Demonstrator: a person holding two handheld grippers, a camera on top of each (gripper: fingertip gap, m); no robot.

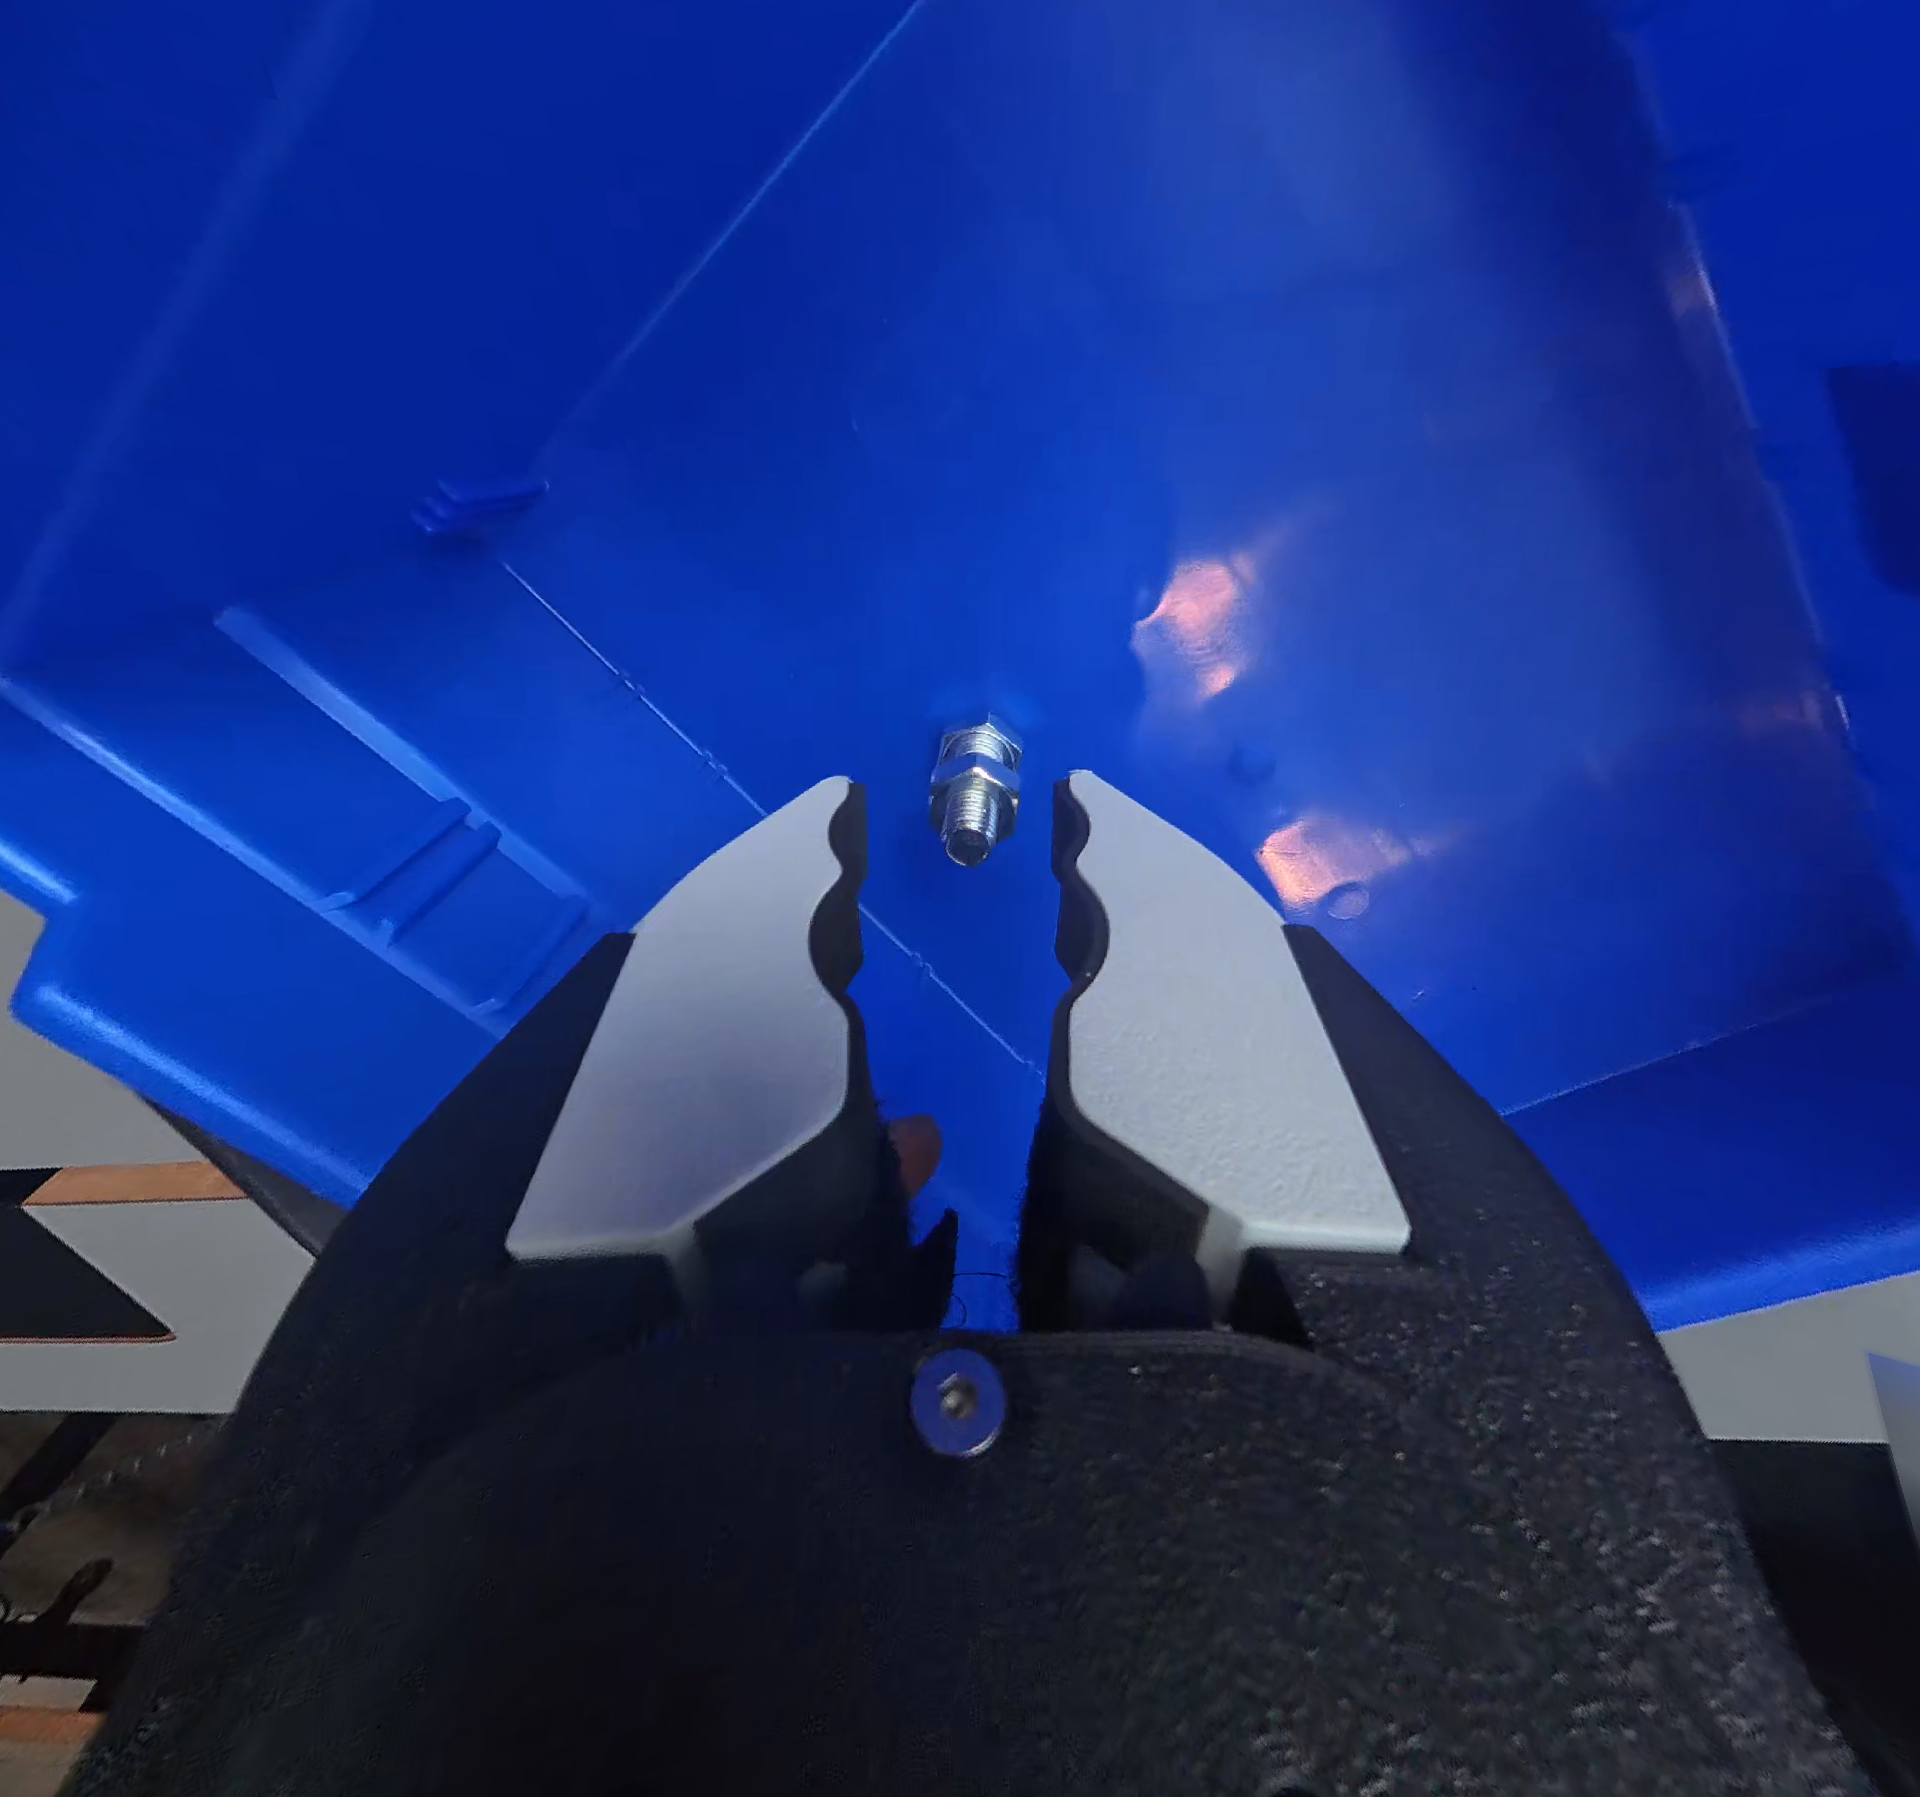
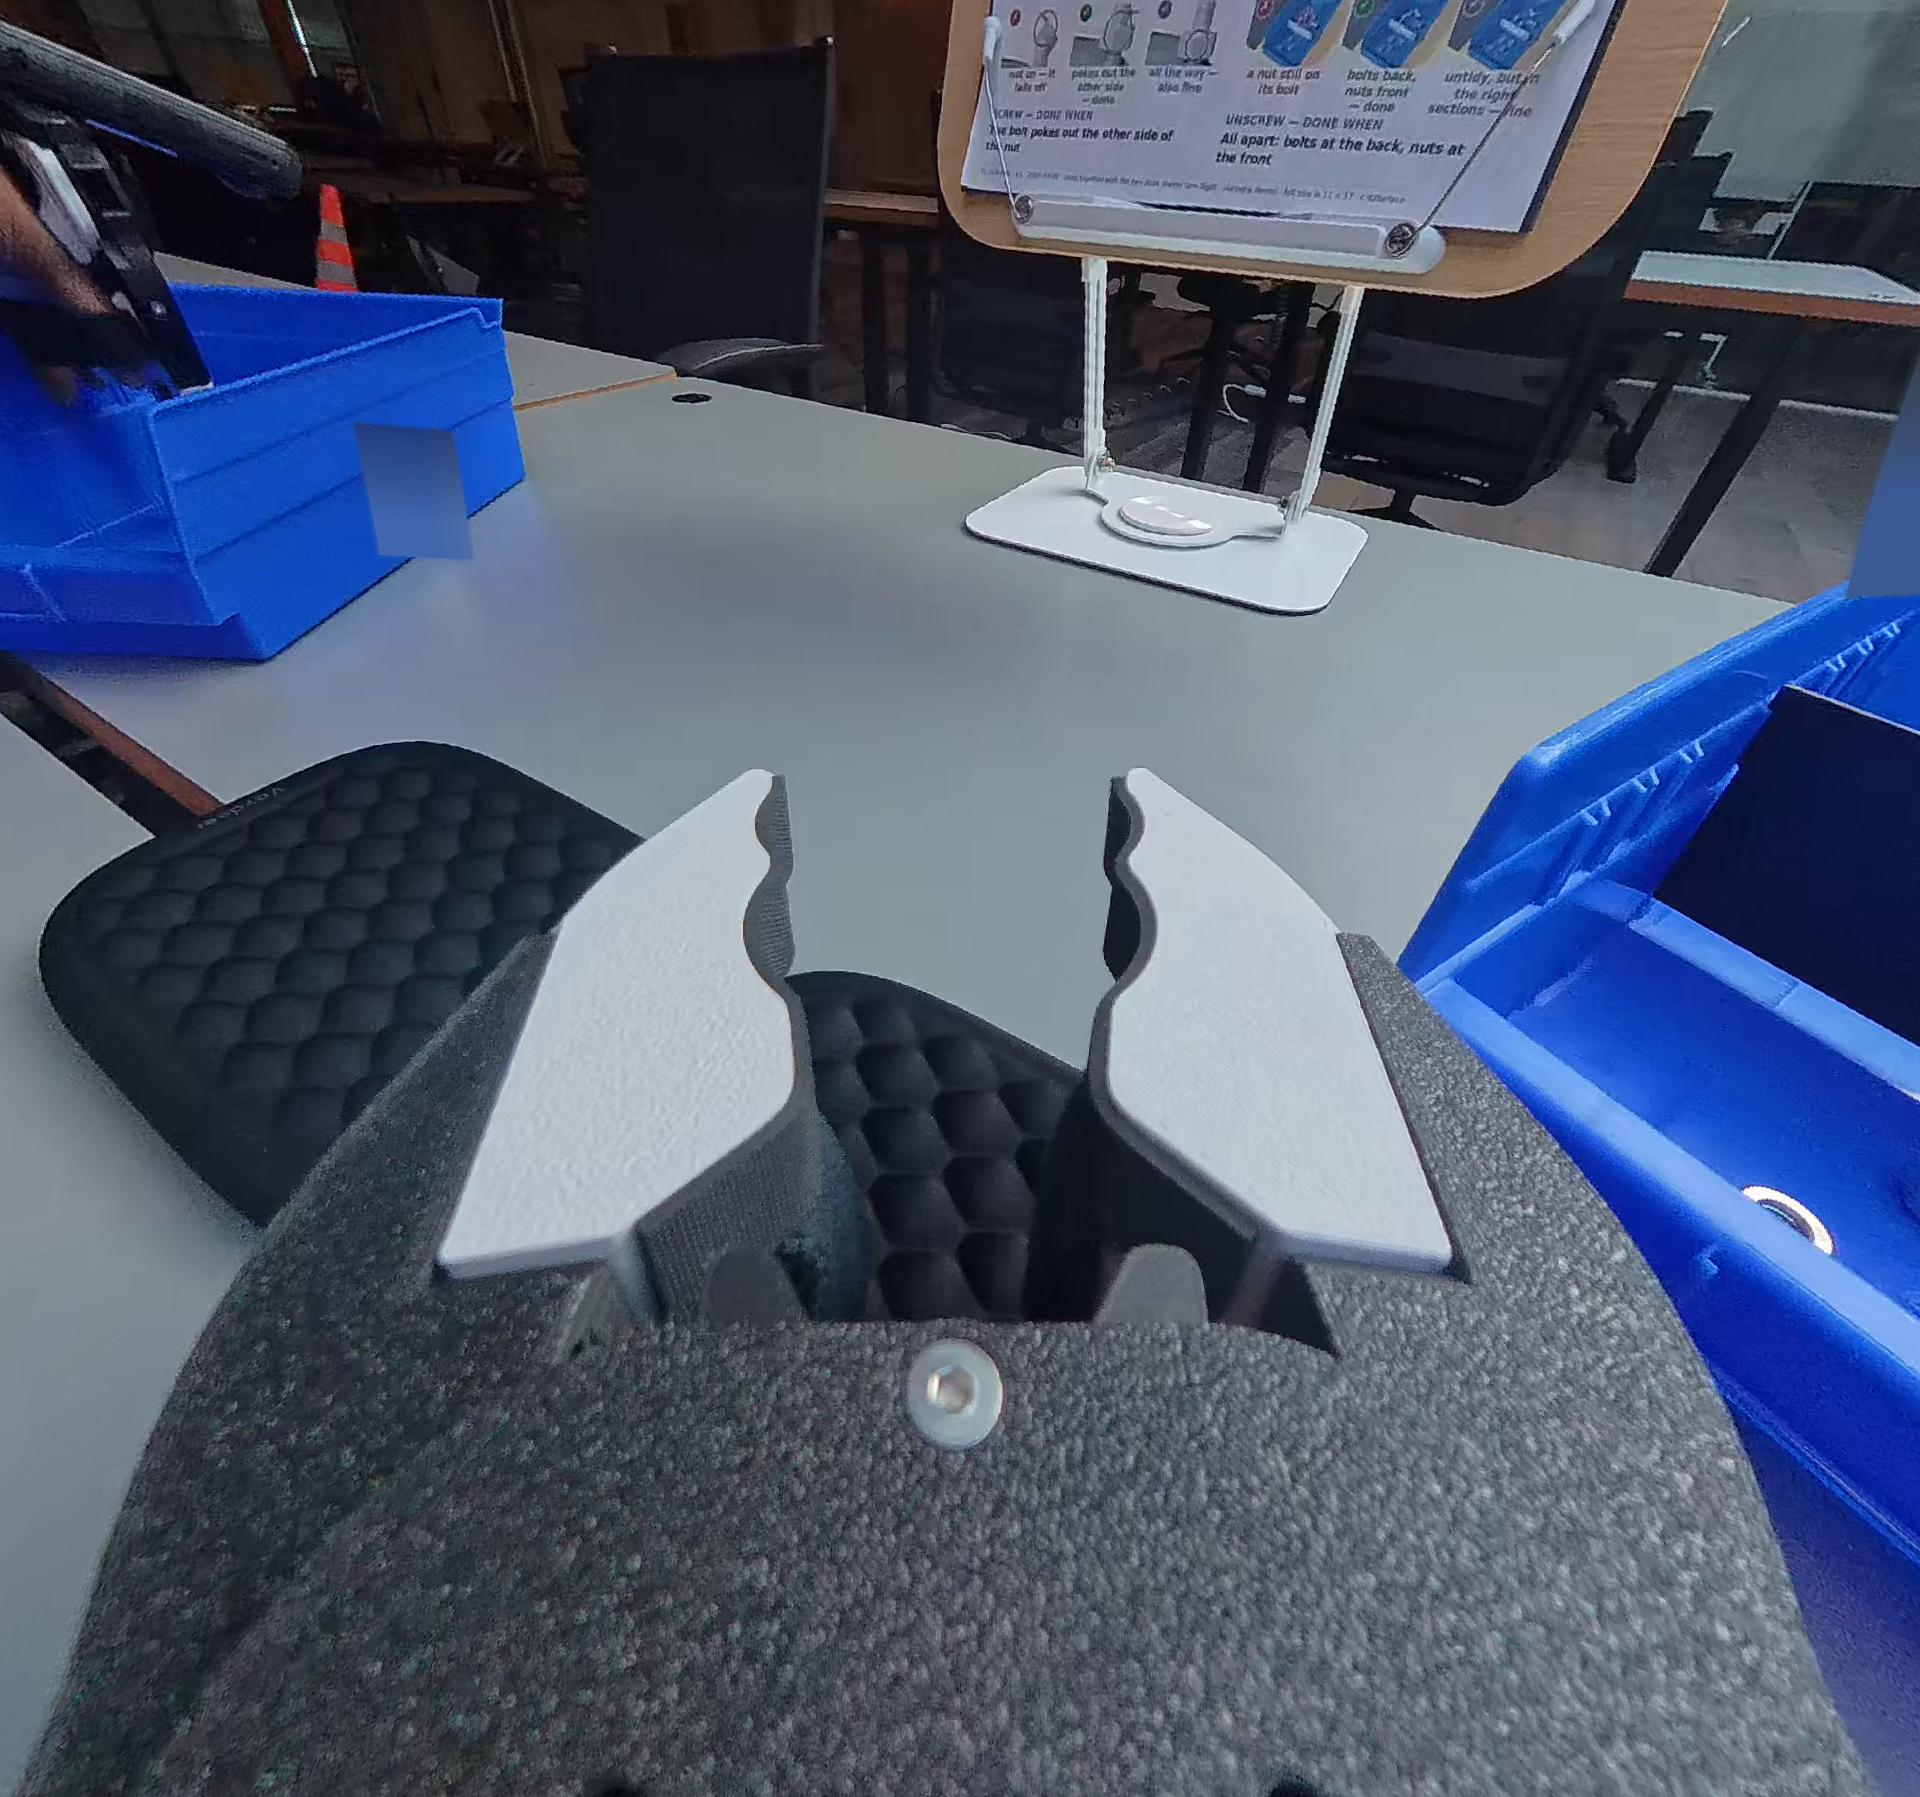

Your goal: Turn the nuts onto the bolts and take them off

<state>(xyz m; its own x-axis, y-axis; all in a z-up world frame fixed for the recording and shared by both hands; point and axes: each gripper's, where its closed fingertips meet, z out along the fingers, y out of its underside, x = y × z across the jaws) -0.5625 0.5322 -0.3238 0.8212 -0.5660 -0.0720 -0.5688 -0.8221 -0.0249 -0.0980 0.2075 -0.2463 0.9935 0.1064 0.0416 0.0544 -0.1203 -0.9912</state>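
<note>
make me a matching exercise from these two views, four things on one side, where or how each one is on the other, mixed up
1 bolt with nut
2 left gripper
3 black pad
4 document stand

a on the grey table, partly under the right gripper
b open, inside the left blue bin
c far side of the table, holding a sheet
d lying on a blue bin floor

Pairs: 1-d, 2-b, 3-a, 4-c

Bolt (image 1: 972, 797) with nut (image 1: 977, 768) lies in bin (image 1: 1143, 345), just beyond parted jaws.

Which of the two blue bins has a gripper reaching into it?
The blue bin on the left: the left gripper is inside it, open around a bolt with its nut. The right gripper hangs open beside the right-hand bin.
</note>
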